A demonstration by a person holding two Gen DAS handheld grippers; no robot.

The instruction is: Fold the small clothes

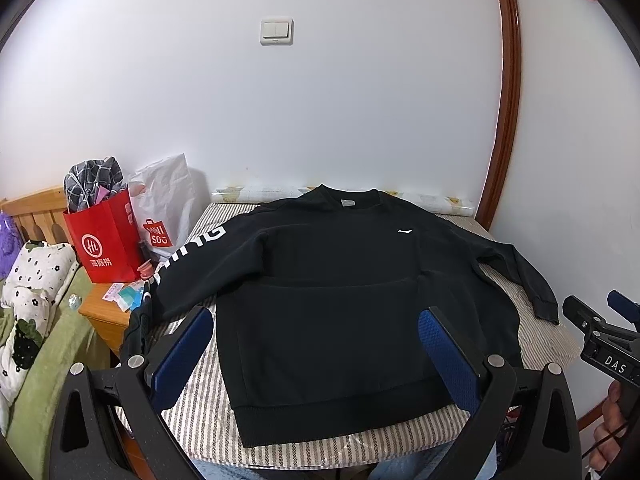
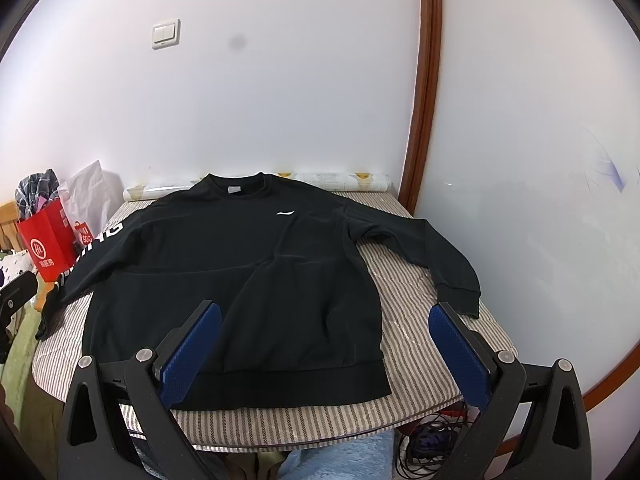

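Note:
A black sweatshirt lies flat, front up, on a striped table, collar toward the wall. Its left sleeve with white letters hangs off the table's left edge. Its right sleeve lies spread on the table. My left gripper is open and empty, held above the hem near the table's front edge. My right gripper is open and empty, above the hem's right corner; it also shows at the right edge of the left wrist view. The sweatshirt fills the middle of the right wrist view.
A red paper bag and a white shopping bag stand on a wooden nightstand to the left. A bed with a green blanket lies further left. A rolled sheet rests along the wall. Cables lie under the table.

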